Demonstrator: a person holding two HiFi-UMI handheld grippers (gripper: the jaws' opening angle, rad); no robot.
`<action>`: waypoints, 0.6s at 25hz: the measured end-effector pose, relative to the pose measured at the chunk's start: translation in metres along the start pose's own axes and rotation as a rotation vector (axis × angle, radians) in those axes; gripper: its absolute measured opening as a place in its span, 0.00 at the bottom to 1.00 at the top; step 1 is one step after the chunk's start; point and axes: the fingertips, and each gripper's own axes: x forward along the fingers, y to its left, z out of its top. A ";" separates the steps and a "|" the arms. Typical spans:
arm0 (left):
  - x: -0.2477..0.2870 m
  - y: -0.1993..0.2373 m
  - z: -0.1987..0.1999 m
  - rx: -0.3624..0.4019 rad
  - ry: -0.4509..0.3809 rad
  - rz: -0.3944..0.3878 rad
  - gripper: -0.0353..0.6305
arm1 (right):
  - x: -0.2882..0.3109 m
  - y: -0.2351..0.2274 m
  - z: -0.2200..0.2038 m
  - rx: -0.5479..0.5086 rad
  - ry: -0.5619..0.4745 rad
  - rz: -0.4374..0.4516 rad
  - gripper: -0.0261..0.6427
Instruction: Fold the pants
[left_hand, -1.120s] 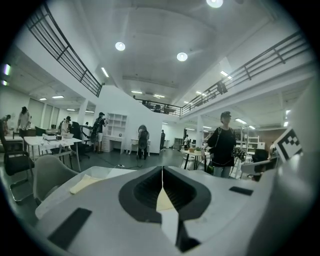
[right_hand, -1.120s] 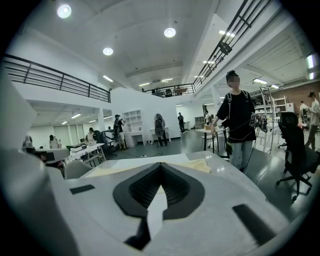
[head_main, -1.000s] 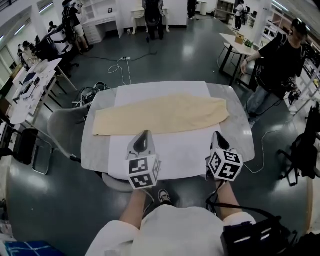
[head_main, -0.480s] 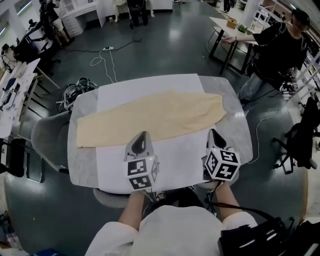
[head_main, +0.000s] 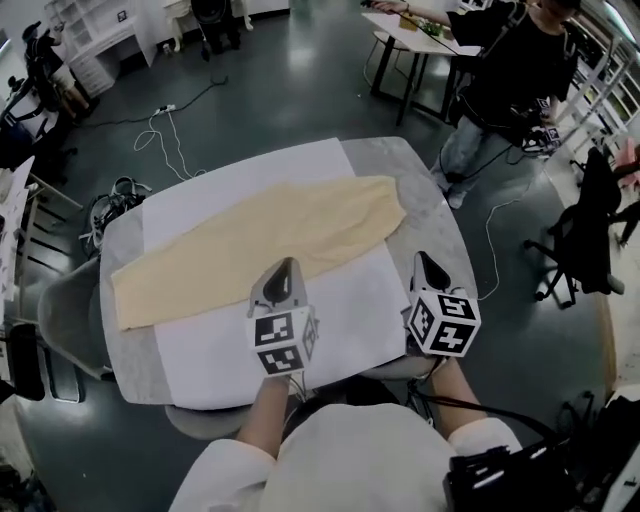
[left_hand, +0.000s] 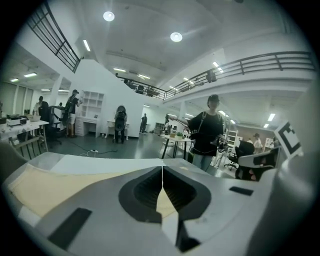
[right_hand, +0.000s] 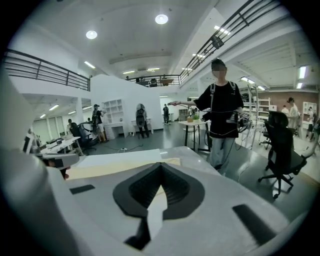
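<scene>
table (head_main: 438, 235), pants (head_main: 260, 240); left gripper (head_main: 288, 264), right gripper (head_main: 420, 259) abreast, jaws together

- Head view is taken from above, steeply down onto the table (head_main: 428, 215).
- Gripper views are set low behind the jaws, near-level across it.
- The pants (head_main: 250, 240) and the person in black (head_main: 500, 60) are caught by all three.

Grey table (head_main: 432, 238) w/ white sheet (head_main: 345, 300) on top. Bystander in black (head_main: 505, 60) far right, nr office chair (head_main: 585, 235). White cable (head_main: 160, 135) on floor.

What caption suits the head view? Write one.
Left hand-held gripper and right hand-held gripper, shut, poised near beige pants spread on a table.
</scene>
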 end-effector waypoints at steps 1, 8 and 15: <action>0.008 -0.012 -0.002 0.006 0.005 -0.022 0.07 | -0.002 -0.013 -0.001 0.009 -0.002 -0.022 0.03; 0.066 -0.110 -0.030 0.068 0.059 -0.167 0.07 | -0.010 -0.123 -0.026 0.079 0.009 -0.155 0.03; 0.128 -0.180 -0.081 0.142 0.188 -0.211 0.07 | 0.023 -0.199 -0.075 0.136 0.099 -0.161 0.03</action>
